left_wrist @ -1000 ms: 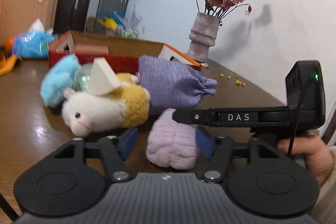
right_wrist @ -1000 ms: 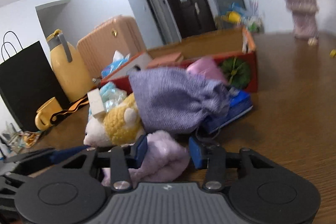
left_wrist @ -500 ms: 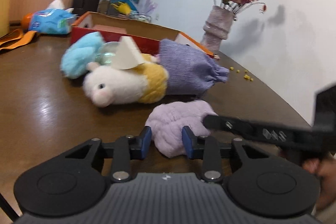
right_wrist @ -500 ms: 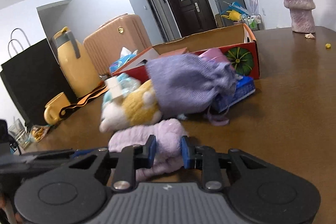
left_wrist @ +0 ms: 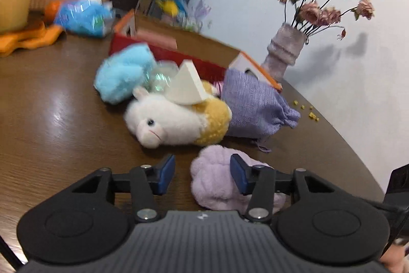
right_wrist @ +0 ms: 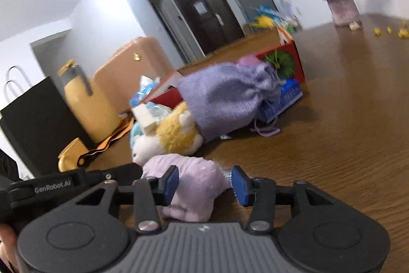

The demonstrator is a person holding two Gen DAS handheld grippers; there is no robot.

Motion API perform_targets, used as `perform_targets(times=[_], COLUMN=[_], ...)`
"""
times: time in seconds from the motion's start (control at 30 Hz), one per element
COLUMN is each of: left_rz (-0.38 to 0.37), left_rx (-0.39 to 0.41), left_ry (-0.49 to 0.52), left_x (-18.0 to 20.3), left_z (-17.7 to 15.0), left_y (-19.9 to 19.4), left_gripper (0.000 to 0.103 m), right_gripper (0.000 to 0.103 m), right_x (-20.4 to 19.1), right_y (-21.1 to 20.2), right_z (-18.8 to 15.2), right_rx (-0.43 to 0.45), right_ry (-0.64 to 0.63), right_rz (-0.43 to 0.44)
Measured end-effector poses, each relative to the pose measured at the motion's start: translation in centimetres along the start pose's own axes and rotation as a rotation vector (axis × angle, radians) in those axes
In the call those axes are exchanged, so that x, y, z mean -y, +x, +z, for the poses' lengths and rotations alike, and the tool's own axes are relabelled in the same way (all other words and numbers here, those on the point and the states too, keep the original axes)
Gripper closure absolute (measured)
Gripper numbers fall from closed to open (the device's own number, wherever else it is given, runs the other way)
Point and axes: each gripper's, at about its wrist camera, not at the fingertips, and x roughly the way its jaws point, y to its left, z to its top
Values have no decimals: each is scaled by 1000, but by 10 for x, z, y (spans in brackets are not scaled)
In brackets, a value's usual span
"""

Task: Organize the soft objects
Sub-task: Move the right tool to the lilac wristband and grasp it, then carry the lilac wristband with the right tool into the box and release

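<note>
A folded lilac fluffy cloth (left_wrist: 217, 181) lies on the brown table (left_wrist: 51, 119). My left gripper (left_wrist: 202, 172) is open, its right finger over the cloth's edge. My right gripper (right_wrist: 203, 182) is open too, with the cloth (right_wrist: 190, 183) between its blue pads. Behind it lie a white and yellow plush animal (left_wrist: 176, 122) with a white foam wedge (left_wrist: 185, 87) on it, a purple drawstring bag (left_wrist: 255, 106) and a blue fluffy toy (left_wrist: 122, 73). The plush (right_wrist: 171, 138) and the bag (right_wrist: 225, 99) also show in the right wrist view.
An open red cardboard box (left_wrist: 163, 50) stands behind the toys. A vase of dried roses (left_wrist: 283, 53) is at the back right by the wall. A yellow jug (right_wrist: 84, 104), a black bag (right_wrist: 35, 124) and a yellow mug (right_wrist: 67, 157) stand at the left.
Both grippers were pinched on the lilac cloth half a second ago and have since opened. The cloth now lies loose on the table. Both views have shifted slightly.
</note>
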Motion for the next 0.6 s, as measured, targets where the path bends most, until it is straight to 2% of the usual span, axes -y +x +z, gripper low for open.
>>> perform_targets(times=[0.03, 0.07, 0.17, 0.37, 0.6], left_rz=[-31, -43, -24, -73, -84], left_rx=[-16, -21, 4, 56, 125], left_ry=[-6, -5, 36, 42, 91], left_x=[0, 1, 7, 22, 66], left_z=[0, -2, -9, 1, 54], left_y=[3, 3, -9, -60, -103], left_gripper=[75, 80, 83, 88, 89], right_gripper=[59, 67, 80, 83, 83], right_x=[-2, -4, -9, -34, -64], right_y=[2, 5, 1, -39, -91], right_z=[0, 0, -4, 1, 51], right_rx=[-4, -17, -25, 41, 154], right_ry=[4, -1, -26, -72, -118], right_rz=[1, 4, 27, 83, 154])
